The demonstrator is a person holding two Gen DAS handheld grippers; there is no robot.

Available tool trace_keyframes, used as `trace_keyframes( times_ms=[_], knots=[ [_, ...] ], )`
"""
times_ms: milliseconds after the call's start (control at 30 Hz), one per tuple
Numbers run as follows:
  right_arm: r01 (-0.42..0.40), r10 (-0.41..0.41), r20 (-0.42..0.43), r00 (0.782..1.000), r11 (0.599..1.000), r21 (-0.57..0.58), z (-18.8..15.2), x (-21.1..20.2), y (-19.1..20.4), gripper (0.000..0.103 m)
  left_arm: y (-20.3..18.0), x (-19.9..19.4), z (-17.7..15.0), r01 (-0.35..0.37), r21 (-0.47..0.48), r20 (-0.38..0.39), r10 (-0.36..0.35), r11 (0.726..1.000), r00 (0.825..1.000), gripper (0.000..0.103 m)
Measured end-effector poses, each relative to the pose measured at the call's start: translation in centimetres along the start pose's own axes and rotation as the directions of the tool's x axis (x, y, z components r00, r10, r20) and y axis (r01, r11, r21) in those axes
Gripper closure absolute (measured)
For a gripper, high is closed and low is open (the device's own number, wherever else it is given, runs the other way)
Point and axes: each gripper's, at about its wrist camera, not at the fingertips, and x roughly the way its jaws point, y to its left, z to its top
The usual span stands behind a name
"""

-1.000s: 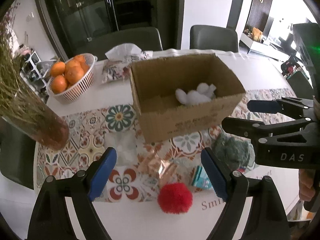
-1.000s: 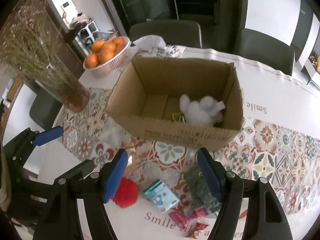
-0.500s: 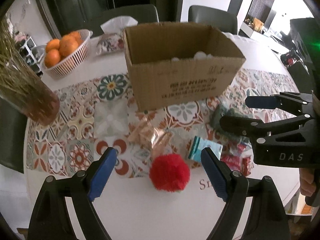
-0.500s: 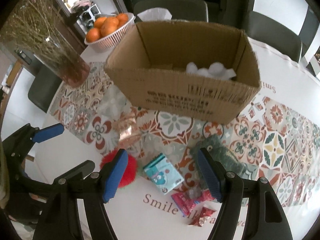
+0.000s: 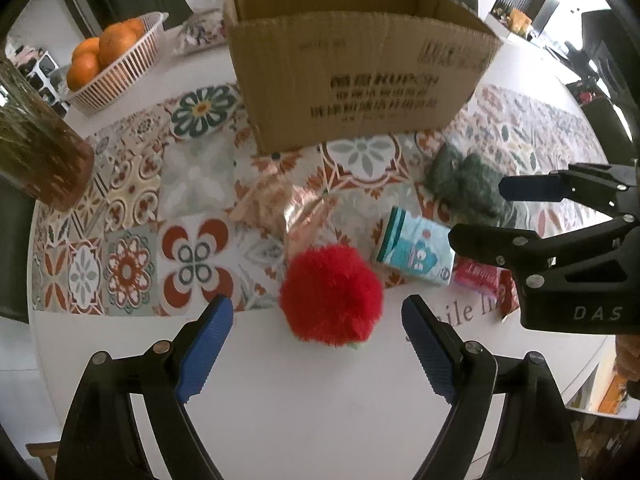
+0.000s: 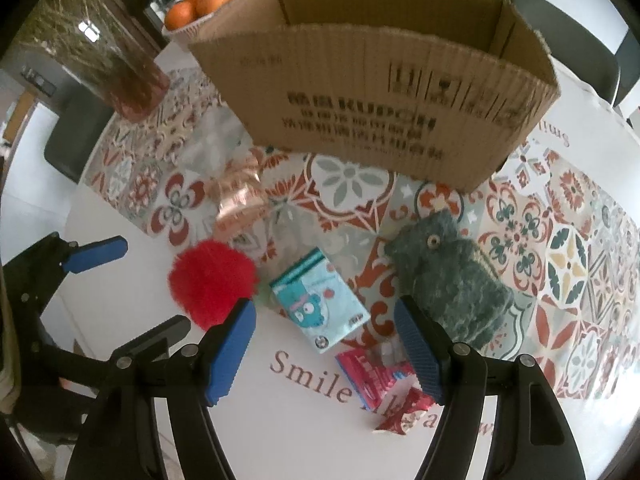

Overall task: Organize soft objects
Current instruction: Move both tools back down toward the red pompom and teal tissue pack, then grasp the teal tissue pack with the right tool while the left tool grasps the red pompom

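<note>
The left claw (image 5: 316,320) hangs low over the white table (image 5: 320,400) with its blue pads spread wide and nothing between them. The red pompom (image 5: 331,295) lies on the table at 12 o'clock from this claw, just ahead of the pads and touching neither one. At 2 o'clock from the pompom lies a teal tissue pack (image 5: 416,251), and past it at 1 o'clock sits a dark green fuzzy toy (image 5: 466,184) on the patterned runner (image 5: 128,240). A crinkled copper foil wrapper (image 5: 280,208) lies at 11 o'clock from the pompom, touching its upper edge.

The cardboard box (image 5: 352,76) stands open-topped at 12 o'clock, well behind the loose items. A basket of oranges (image 5: 112,64) sits at 10 o'clock, and a glass vase (image 5: 40,156) at 9 o'clock.

The right claw (image 6: 324,320) is also wide and empty. In its view the tissue pack (image 6: 320,300) lies between the pads, a little ahead of them, the pompom (image 6: 212,280) just beside the left pad at 10 o'clock, and the green toy (image 6: 452,276) at 2 o'clock by the right pad. Red snack packets (image 6: 380,380) lie at 5 o'clock from the tissue pack, partly behind the right pad.
</note>
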Motion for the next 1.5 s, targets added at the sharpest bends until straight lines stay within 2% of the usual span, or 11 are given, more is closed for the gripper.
trace_keyframes(
  times_ms=[400, 667, 767, 1167, 1500],
  knots=[
    [0.025, -0.035, -0.113, 0.993, 0.996, -0.086, -1.6, 3.0, 0.0, 0.030, -1.2, 3.3, -1.6, -0.018, 0.077, -0.088, 0.025, 0.997, 0.996, 0.016],
    [0.024, -0.064, -0.182, 0.981, 0.976, -0.215, -2.5, 5.0, 0.9, 0.030, -1.5, 4.7, -1.7, -0.044, 0.145, -0.112, 0.061, 0.988, 0.992, 0.016],
    [-0.005, -0.046, -0.198, 0.979, 0.969, -0.246, -2.6, 5.6, 1.1, 0.030, -1.4, 5.1, -1.6, -0.047, 0.159, -0.108, 0.065, 0.986, 0.992, 0.016],
    [0.008, -0.061, -0.157, 0.986, 0.949, -0.316, -1.0, 7.7, 1.3, 0.030, 0.2, 7.3, -0.3, 0.029, 0.058, -0.131, -0.021, 0.998, 0.991, 0.018],
    [0.003, -0.035, -0.112, 0.993, 0.963, -0.268, 0.0, 9.1, 0.4, 0.035, 1.4, 9.7, 0.8, 0.067, -0.033, -0.167, -0.071, 0.997, 0.983, 0.035]
  ],
)
